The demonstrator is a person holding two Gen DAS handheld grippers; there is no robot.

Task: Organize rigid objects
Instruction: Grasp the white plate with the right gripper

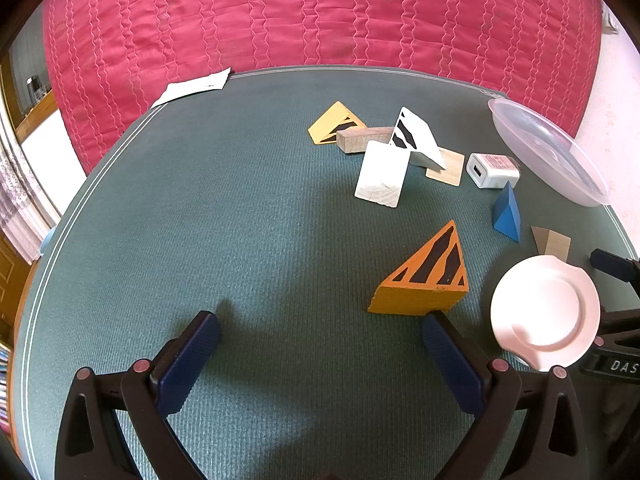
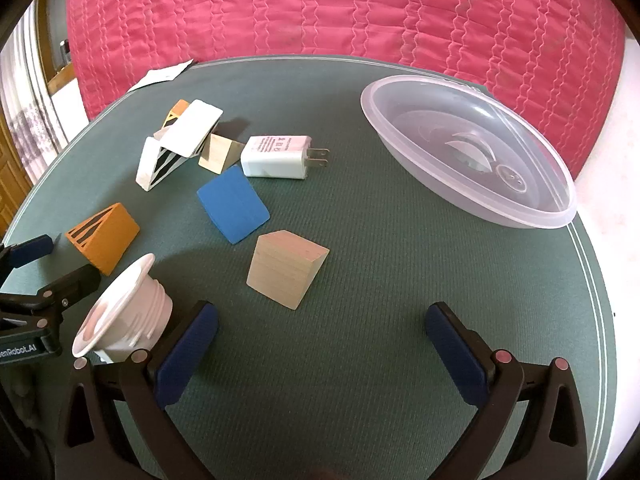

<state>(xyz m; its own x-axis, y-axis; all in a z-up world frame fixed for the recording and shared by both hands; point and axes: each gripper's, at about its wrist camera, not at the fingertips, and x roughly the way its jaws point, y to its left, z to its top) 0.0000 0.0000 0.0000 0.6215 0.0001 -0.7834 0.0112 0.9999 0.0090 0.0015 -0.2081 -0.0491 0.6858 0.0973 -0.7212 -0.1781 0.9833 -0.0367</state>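
My left gripper (image 1: 320, 332) is open and empty, low over the green mat. An orange wedge with black stripes (image 1: 424, 280) lies just past its right fingertip (image 1: 440, 328). My right gripper (image 2: 320, 320) is open and empty. A plain wooden wedge (image 2: 286, 272) lies just ahead of it, with a blue wedge (image 2: 234, 204) and a white plug adapter (image 2: 278, 158) farther on. A clear plastic bowl (image 2: 468, 148) sits at the right, partly over the mat's edge. A white striped wedge (image 1: 414, 138), a white block (image 1: 382, 174) and a second orange wedge (image 1: 336, 124) lie farther back.
A white screw-thread lid (image 2: 120, 316) lies on its side left of my right gripper; it also shows in the left wrist view (image 1: 546, 312). A white paper (image 1: 192, 88) lies at the mat's far left edge. A red quilt (image 1: 320, 12) is behind the mat (image 1: 200, 220).
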